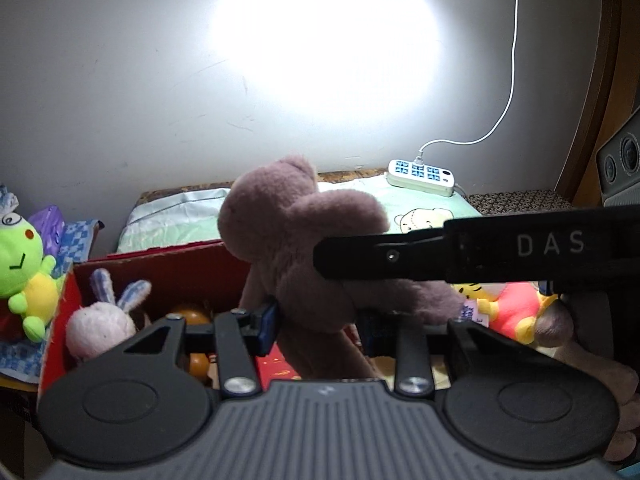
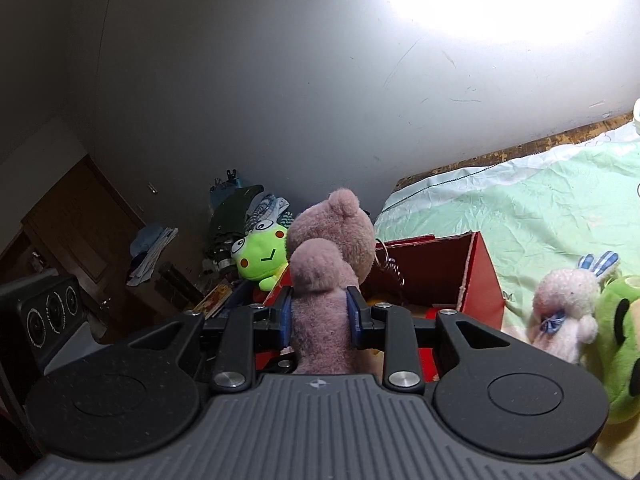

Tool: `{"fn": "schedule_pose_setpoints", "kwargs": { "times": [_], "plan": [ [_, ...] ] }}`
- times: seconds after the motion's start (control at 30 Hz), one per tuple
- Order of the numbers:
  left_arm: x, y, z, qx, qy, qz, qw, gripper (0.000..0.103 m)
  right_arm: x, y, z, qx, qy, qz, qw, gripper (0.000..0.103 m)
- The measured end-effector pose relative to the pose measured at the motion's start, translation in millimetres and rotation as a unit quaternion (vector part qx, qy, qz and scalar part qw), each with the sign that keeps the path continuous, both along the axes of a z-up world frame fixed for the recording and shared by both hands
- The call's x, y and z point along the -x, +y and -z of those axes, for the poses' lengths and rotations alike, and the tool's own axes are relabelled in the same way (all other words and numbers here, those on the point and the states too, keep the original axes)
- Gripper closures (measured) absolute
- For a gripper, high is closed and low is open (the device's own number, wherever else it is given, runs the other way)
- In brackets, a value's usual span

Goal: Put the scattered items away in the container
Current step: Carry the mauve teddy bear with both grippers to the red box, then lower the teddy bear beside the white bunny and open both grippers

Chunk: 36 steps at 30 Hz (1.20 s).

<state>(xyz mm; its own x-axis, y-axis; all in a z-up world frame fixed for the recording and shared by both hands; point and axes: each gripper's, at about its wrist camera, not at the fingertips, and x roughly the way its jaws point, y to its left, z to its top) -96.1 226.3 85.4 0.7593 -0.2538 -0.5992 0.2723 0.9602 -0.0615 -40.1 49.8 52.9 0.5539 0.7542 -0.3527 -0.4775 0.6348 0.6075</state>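
A mauve plush bear (image 1: 292, 232) hangs over the open red cardboard box (image 1: 168, 268), held by both grippers. My left gripper (image 1: 316, 332) is shut on its lower body, a blue pad (image 1: 266, 324) pressing each side. My right gripper (image 1: 332, 258) reaches in from the right as a black finger across the bear's arm. In the right wrist view my right gripper (image 2: 320, 316) is shut on a limb of the bear (image 2: 336, 224), with the red box (image 2: 476, 276) just behind. Orange balls (image 1: 192, 314) lie in the box.
A pink bunny (image 1: 96, 328) sits at the box's left corner, a green frog plush (image 1: 20, 264) beside it. A yellow bear plush in red (image 1: 512, 308) lies to the right. A white power strip (image 1: 420, 176) rests on the green sheet (image 2: 520, 208). A second frog plush (image 2: 260, 256) sits beyond the box.
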Motion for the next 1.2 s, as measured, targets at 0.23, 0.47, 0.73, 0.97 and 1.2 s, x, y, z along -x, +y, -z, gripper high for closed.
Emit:
{"fn": "schedule_pose_setpoints", "kwargs": {
  "times": [0.23, 0.47, 0.73, 0.97, 1.2],
  "plan": [
    [-31, 50, 18, -0.017, 0.022, 0.014, 0.9995, 0.071, -21, 45, 19, -0.013, 0.039, 0.034, 0.999, 0.073],
    [-59, 85, 49, -0.030, 0.066, 0.036, 0.9968, 0.071, -38, 78, 53, -0.024, 0.102, 0.080, 0.991, 0.073],
    [-73, 105, 74, -0.053, 0.097, 0.054, 0.9923, 0.070, -49, 98, 84, -0.050, 0.169, 0.113, 0.978, 0.073],
    [-76, 117, 91, -0.076, 0.117, 0.059, 0.9885, 0.071, -56, 114, 97, -0.034, 0.201, 0.105, 0.973, 0.073],
    [-76, 121, 102, -0.088, 0.123, 0.063, 0.9864, 0.071, -60, 131, 95, 0.028, 0.186, 0.079, 0.979, 0.070]
  ]
}}
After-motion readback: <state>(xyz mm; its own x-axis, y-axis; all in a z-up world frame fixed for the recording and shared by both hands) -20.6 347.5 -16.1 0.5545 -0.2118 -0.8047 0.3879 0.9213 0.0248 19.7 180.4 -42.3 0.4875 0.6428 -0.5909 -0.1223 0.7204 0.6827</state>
